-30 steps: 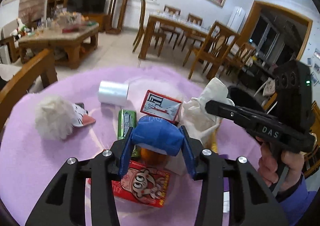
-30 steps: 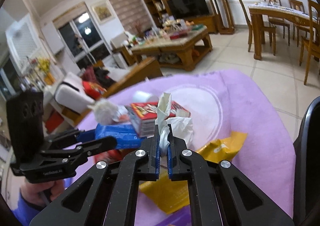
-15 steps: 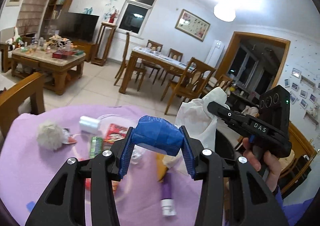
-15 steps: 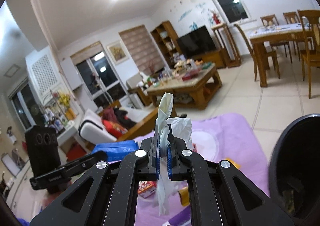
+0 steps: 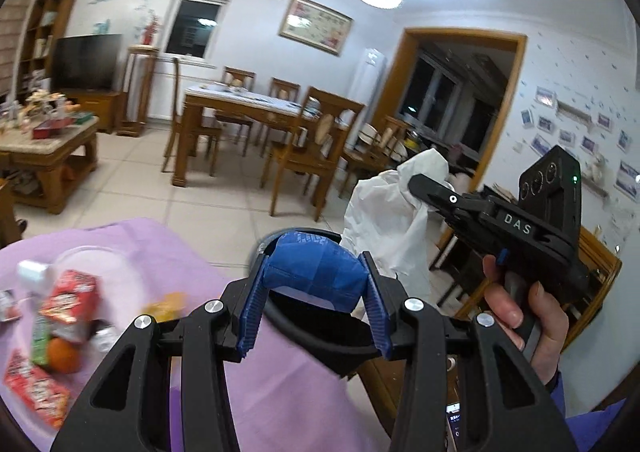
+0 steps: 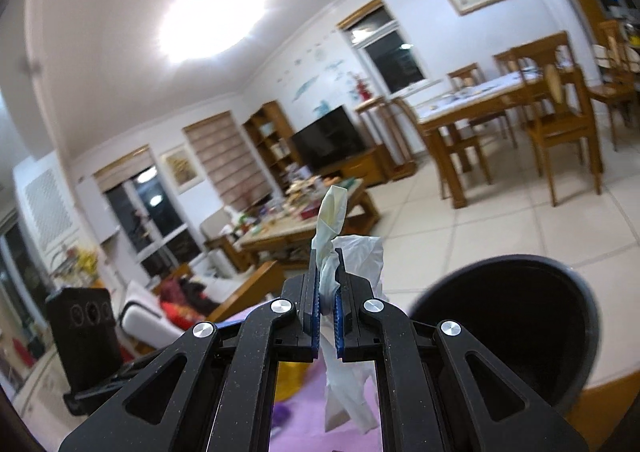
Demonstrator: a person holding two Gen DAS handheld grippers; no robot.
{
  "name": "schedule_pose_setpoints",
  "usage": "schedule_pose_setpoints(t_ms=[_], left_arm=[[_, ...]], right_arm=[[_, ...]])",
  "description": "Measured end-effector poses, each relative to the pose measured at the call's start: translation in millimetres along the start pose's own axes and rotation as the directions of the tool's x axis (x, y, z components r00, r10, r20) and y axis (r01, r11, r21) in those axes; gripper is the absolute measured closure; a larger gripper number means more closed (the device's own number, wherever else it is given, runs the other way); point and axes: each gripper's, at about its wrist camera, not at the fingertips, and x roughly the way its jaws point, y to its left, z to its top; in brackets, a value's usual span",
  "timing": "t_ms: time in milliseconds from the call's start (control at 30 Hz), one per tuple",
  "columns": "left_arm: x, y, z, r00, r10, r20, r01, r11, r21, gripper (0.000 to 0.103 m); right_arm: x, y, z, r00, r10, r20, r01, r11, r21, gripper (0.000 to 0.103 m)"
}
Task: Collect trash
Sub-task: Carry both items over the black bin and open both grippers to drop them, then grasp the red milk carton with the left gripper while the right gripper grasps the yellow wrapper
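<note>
Moved: both grippers swing from the purple worktop (image 5: 132, 248) toward the black bin (image 6: 516, 316).
Left gripper (image 5: 316, 284): jaws clamped on a crumpled blue packet (image 5: 316, 272).
Right gripper (image 6: 328, 284): jaws pinch thin white tissue (image 6: 360, 252).

A wooden dining table (image 5: 256, 101) stands on the pale tiled floor (image 5: 132, 187) with wooden chairs (image 5: 304, 155) around it. A dark television (image 5: 86, 61) sits on a low cabinet beside a bookshelf (image 5: 40, 39). A cluttered coffee table (image 6: 304, 219) stands near a sofa (image 6: 148, 316). A framed picture (image 5: 316, 29) hangs under a glowing ceiling lamp (image 6: 212, 19).
</note>
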Motion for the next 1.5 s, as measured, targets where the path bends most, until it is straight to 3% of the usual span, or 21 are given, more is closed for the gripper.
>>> schedule_pose_setpoints(t_ms=[400, 600, 867, 900, 967, 1000, 1033, 1167, 1233, 1333, 1500], left_arm=[[108, -46, -18, 0.988, 0.006, -0.156, 0.011, 0.994, 0.109, 0.059], [123, -48, -28, 0.982, 0.04, -0.186, -0.015, 0.991, 0.136, 0.058], [129, -58, -40, 0.975, 0.072, -0.21, -0.038, 0.986, 0.162, 0.056], [129, -58, -40, 0.974, 0.079, -0.213, -0.043, 0.985, 0.166, 0.054], [129, -61, -39, 0.973, 0.085, -0.212, -0.05, 0.984, 0.168, 0.037], [128, -61, -38, 0.974, 0.092, -0.206, -0.058, 0.984, 0.17, 0.021], [123, -60, -35, 0.977, 0.102, -0.189, -0.069, 0.982, 0.173, 0.016], [111, -59, -32, 0.977, 0.107, -0.182, -0.073, 0.981, 0.181, 0.016], [104, -54, -29, 0.976, 0.108, -0.187, -0.076, 0.983, 0.17, 0.016], [86, -40, -25, 0.975, 0.127, -0.185, -0.1, 0.984, 0.148, 0.016], [39, 19, -15, 0.958, 0.237, -0.159, -0.226, 0.97, 0.085, 0.013]], right_arm=[[-21, -128, -15, 0.987, -0.157, -0.039, 0.16, 0.98, 0.118, 0.097], [3, -154, -29, 0.98, -0.181, -0.081, 0.192, 0.97, 0.15, 0.097], [22, -152, -35, 0.973, -0.203, -0.11, 0.218, 0.963, 0.157, 0.097], [24, -152, -36, 0.972, -0.204, -0.113, 0.22, 0.963, 0.157, 0.094], [26, -150, -37, 0.971, -0.209, -0.118, 0.226, 0.962, 0.156, 0.079], [27, -149, -38, 0.97, -0.21, -0.12, 0.227, 0.961, 0.157, 0.064], [26, -148, -39, 0.971, -0.21, -0.119, 0.227, 0.961, 0.159, 0.053], [25, -139, -43, 0.97, -0.214, -0.115, 0.231, 0.96, 0.16, 0.051], [25, -140, -44, 0.972, -0.206, -0.114, 0.222, 0.961, 0.164, 0.038], [29, -128, -45, 0.974, -0.197, -0.115, 0.213, 0.964, 0.156, 0.034], [53, -95, -47, 0.975, -0.161, -0.155, 0.18, 0.977, 0.116, 0.03]])
